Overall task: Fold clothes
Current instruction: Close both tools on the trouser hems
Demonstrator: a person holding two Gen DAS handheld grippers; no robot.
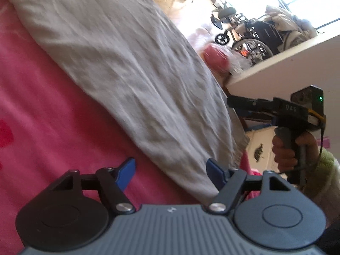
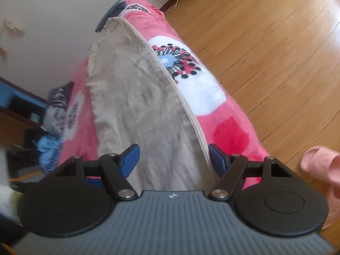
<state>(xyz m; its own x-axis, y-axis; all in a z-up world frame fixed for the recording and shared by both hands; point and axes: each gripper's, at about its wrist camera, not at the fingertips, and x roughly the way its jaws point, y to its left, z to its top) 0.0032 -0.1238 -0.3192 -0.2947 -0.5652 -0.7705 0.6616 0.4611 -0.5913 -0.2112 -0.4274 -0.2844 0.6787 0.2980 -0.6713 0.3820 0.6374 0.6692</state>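
Lying lengthwise along the pink blanket, the beige garment stretches away between both grippers' open jaws.

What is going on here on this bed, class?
A person is holding a tool in each hand over a beige garment spread out on a pink blanket. The left tool and the right tool are both open, each hovering near one end of the garment, and neither grips it yet. The garment lies long and wrinkled, not yet folded. In the left view the person's right hand is visible on its handle beside the bed.
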